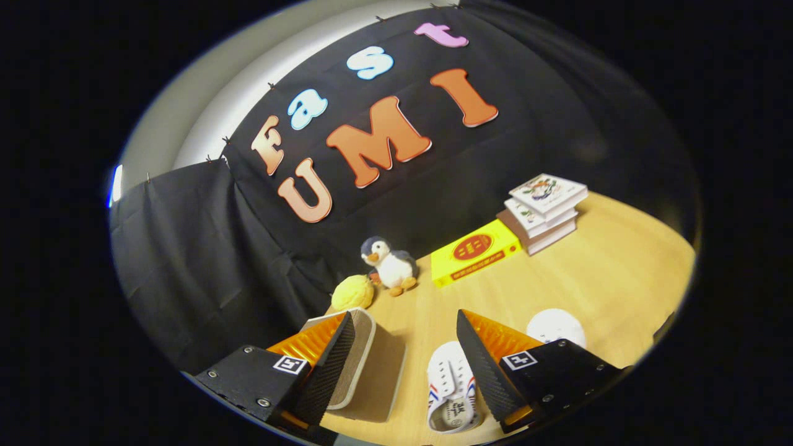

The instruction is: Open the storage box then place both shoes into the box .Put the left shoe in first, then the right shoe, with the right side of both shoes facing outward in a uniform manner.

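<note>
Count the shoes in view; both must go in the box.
2. One shoe lies between the open fingers of the gripper; the other shoe shows just past the right finger, partly hidden.

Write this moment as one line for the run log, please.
gripper: jaws open, empty | beige box lid: raised, against one finger | white strapped shoe: on wooden table, between fingers | second white shoe: beyond other finger

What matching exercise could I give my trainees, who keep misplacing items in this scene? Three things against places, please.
Things:
1 white shoe
2 penguin toy
3 yellow box

Places:
A beside the stack of books
B between the open fingers of the gripper
C next to the yellow ball

Pairs: 1-B, 2-C, 3-A
</note>
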`<state>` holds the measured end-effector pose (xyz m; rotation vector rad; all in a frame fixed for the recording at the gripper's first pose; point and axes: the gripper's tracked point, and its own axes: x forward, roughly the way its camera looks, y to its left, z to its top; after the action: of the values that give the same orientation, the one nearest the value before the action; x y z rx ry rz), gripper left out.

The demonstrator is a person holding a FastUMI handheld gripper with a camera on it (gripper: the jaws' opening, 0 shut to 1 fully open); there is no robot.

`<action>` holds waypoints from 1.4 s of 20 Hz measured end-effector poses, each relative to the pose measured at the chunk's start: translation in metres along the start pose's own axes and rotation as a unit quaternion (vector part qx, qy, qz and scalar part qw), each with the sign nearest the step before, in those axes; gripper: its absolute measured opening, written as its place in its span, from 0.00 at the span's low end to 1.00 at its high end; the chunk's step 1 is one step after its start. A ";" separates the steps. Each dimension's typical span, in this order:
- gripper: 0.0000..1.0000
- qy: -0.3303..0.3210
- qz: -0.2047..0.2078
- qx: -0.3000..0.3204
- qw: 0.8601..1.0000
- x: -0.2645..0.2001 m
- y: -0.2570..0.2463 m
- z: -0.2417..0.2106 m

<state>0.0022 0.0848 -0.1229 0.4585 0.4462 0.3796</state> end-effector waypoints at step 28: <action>0.95 0.284 0.272 0.321 0.861 0.046 0.098 -0.111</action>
<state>-0.0382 0.2244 -0.1782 1.1471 1.0376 0.9372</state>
